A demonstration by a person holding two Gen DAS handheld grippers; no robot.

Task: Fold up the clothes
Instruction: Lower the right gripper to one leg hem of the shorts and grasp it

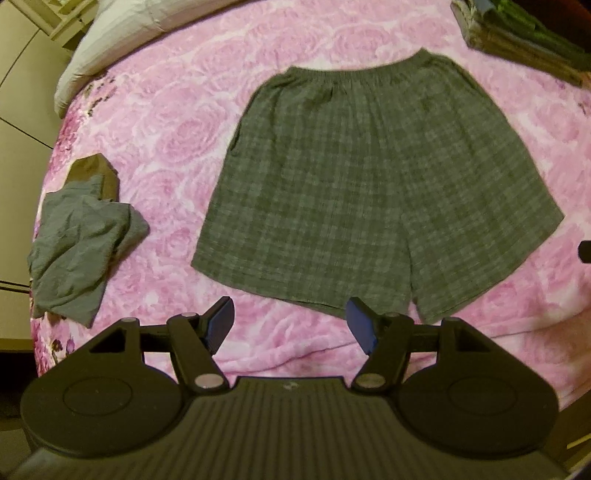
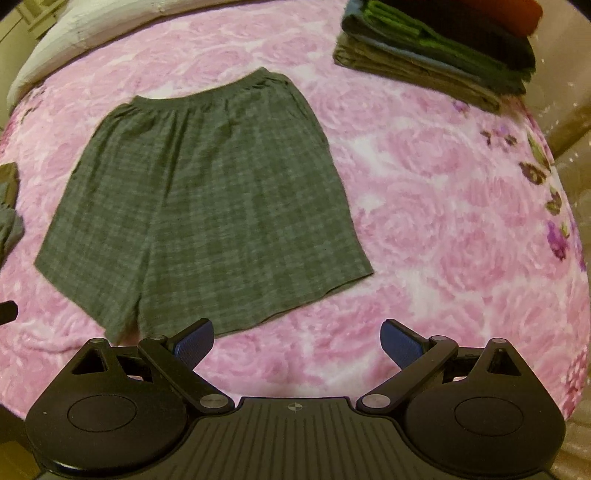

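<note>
- The left gripper (image 1: 290,326) has its jaws wide apart with nothing between them; the blue pads (image 1: 221,325) hang just above the pink bedspread (image 1: 166,122), near the hem of the plaid shorts (image 1: 369,184) without touching it.
- The right gripper (image 2: 297,343) likewise stands with jaws spread and empty; its left pad (image 2: 194,343) sits just beside the hem of one leg of the shorts (image 2: 207,206), its other pad over bare bedspread (image 2: 424,206).
- Both grippers point steeply down at the bed, looking along the shorts from the leg openings toward the waistband.
- The shorts, grey-green with a faint check, lie flat and spread open on the bedspread, the elastic waistband at the far end and both legs toward the grippers; they are not yet folded.
- In the left wrist view a crumpled grey garment (image 1: 81,240) lies on the bedspread well to the left of the shorts, with a darker olive piece (image 1: 98,175) poking out behind it.
- In the right wrist view a stack of folded clothes (image 2: 443,51) sits at the far right of the bed, apart from the shorts: olive at the bottom, then dark and green layers, something red on top.
- A pale pillow (image 1: 122,33) lies at the far left edge of the bed; beyond it, light cupboard fronts (image 1: 22,92).
- The bedspread carries a rose pattern, with darker purple flowers along its edge (image 2: 554,229).
- The stack is cut off at the top of the picture, so its full height cannot be told; a small dark shape (image 1: 585,251) at the right border of the left view is too cropped to identify.
</note>
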